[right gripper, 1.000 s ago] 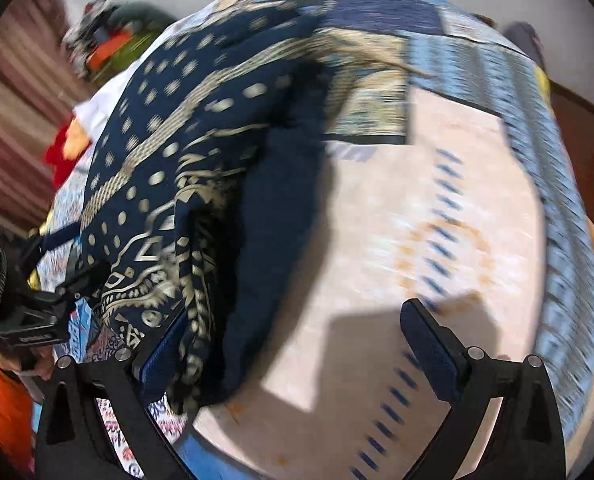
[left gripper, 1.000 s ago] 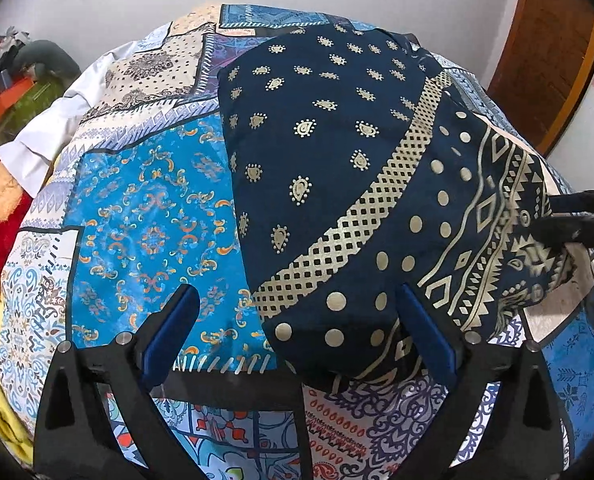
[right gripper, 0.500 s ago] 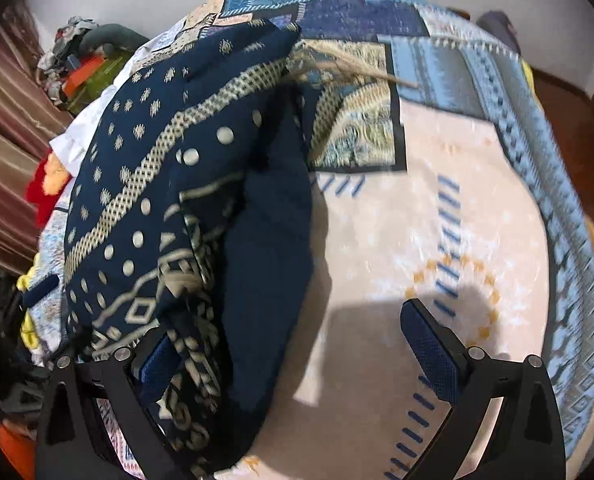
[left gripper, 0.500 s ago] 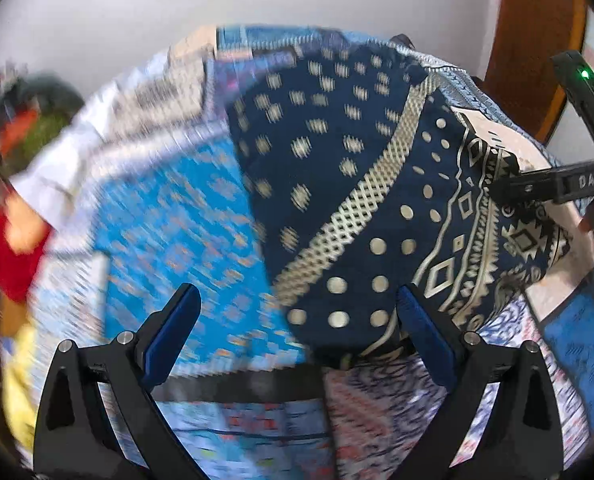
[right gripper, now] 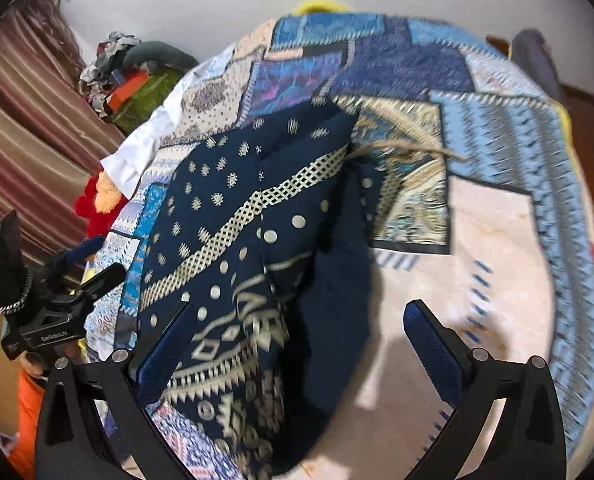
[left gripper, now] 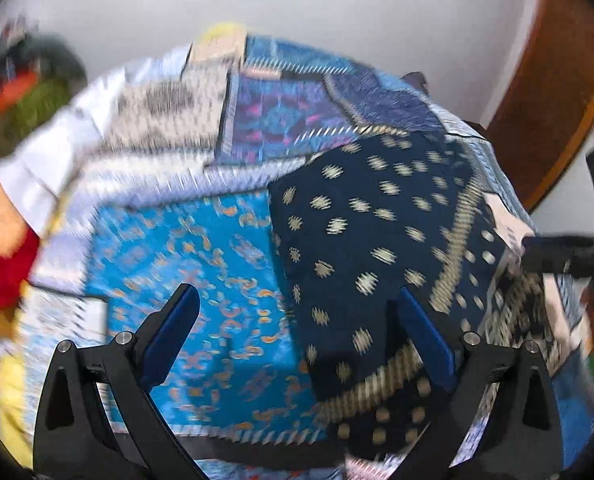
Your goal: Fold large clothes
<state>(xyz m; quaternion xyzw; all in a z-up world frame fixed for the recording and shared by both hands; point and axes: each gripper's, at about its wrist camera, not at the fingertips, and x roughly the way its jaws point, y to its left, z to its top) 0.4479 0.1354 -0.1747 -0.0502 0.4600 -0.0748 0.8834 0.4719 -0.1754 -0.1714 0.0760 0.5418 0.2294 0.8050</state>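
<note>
**On the bed: cloth folded, both grippers free**

Across the patchwork bedspread (right gripper: 493,248) lies the navy patterned cloth (right gripper: 233,240), doubled into a thick bundle; further folds probably remain. Left hand-held gripper (left gripper: 297,336) and right hand-held gripper (right gripper: 297,344) gape, grasping nothing. Beyond: white wall, striped curtain (right gripper: 29,152), wooden door (left gripper: 553,92).

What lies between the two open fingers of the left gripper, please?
In the left wrist view, the left gripper frames the bright blue patch of the patchwork bedspread and, on the right, the edge of the navy printed garment.
</note>
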